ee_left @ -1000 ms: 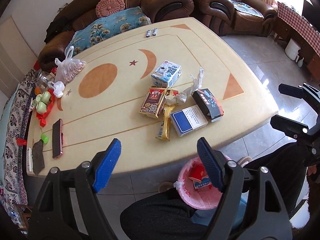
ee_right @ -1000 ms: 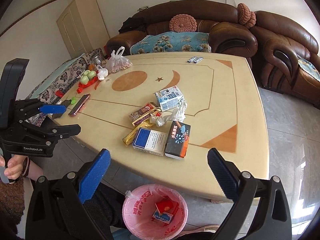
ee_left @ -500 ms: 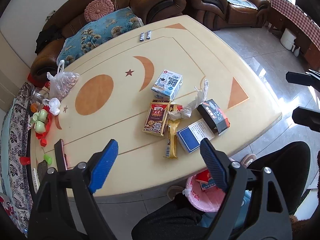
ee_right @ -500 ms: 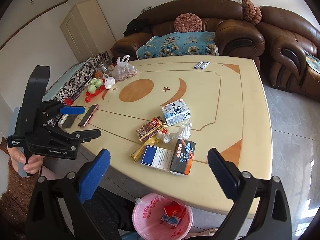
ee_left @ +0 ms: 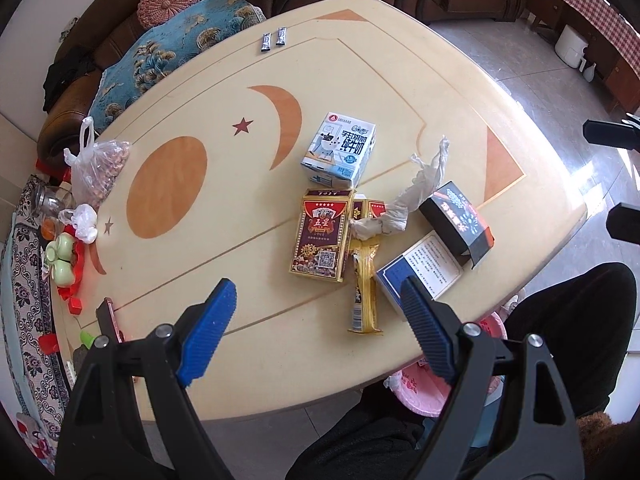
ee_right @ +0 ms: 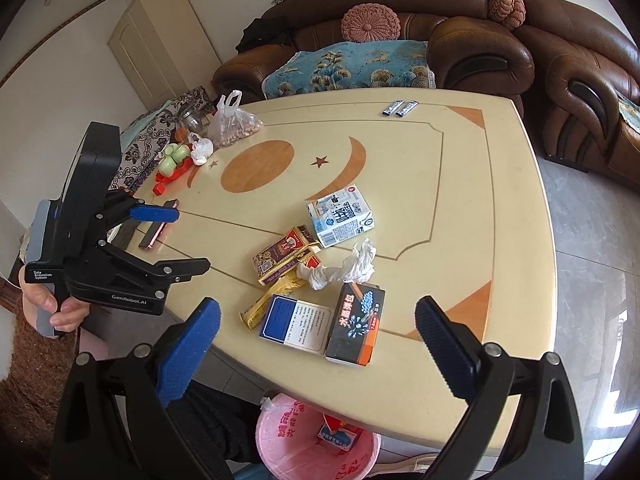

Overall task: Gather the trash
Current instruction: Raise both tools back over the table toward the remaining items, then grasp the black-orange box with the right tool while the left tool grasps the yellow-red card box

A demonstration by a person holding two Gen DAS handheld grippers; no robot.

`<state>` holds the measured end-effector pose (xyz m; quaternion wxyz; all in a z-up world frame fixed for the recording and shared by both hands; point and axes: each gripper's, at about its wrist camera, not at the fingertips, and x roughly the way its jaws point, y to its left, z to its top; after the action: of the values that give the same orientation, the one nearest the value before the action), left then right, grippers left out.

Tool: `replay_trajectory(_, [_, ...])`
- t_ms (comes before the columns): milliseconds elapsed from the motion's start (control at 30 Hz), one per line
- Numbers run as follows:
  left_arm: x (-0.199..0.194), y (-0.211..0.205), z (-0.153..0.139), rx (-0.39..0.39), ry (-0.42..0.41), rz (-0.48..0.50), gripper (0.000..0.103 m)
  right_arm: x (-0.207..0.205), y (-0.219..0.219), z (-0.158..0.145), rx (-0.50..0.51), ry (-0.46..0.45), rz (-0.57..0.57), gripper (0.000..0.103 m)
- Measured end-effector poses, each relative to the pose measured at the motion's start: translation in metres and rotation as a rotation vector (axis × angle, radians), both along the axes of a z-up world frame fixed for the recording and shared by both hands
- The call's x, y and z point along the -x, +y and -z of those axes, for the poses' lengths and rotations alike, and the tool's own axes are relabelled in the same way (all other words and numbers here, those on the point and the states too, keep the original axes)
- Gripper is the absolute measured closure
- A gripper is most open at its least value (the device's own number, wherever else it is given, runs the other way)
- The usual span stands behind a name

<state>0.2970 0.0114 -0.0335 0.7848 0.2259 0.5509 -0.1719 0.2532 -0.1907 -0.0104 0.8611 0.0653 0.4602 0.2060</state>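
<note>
Trash lies in a cluster on the cream table [ee_left: 240, 264]: a white milk carton [ee_left: 340, 147], a red-brown card box [ee_left: 322, 238], a gold wrapper [ee_left: 363, 284], a crumpled tissue [ee_left: 404, 204], a blue-and-white box [ee_left: 420, 274] and a black box [ee_left: 458, 220]. They also show in the right wrist view, the milk carton [ee_right: 340, 215] and black box [ee_right: 356, 324] among them. My left gripper [ee_left: 316, 326] is open and empty above the table's near edge. My right gripper [ee_right: 316, 350] is open and empty, just in front of the blue-and-white box [ee_right: 298, 322].
A pink-lined bin [ee_right: 316, 448] with a small carton inside stands under the table's near edge. A phone [ee_right: 158, 228], green cups [ee_right: 172, 158], a bag of nuts [ee_right: 232, 124] and two sachets [ee_right: 398, 108] lie elsewhere on the table. Brown sofas [ee_right: 480, 48] stand behind.
Both grippers have moved forward and higher over the table, closer to the trash cluster. Both stay open and empty. The objects have not moved.
</note>
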Motion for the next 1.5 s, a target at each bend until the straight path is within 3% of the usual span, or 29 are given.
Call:
replay_trajectory(333, [-0.037, -0.006, 0.044, 0.042, 0.129, 0.068, 0.021, -0.03, 0.009, 0.031, 0.008, 0.073, -0.031, 0.008])
replay_trajectory(1000, [-0.073, -0.01, 0.105, 0.038, 0.243, 0.092, 0.021, -0.066, 0.018, 0.12, 0.007, 0.273, -0.053, 0.007])
replay_trajectory(1500, [-0.089, -0.003, 0.136, 0.098, 0.305, 0.093, 0.021, -0.082, 0.021, 0.153, -0.01, 0.342, -0.043, 0.008])
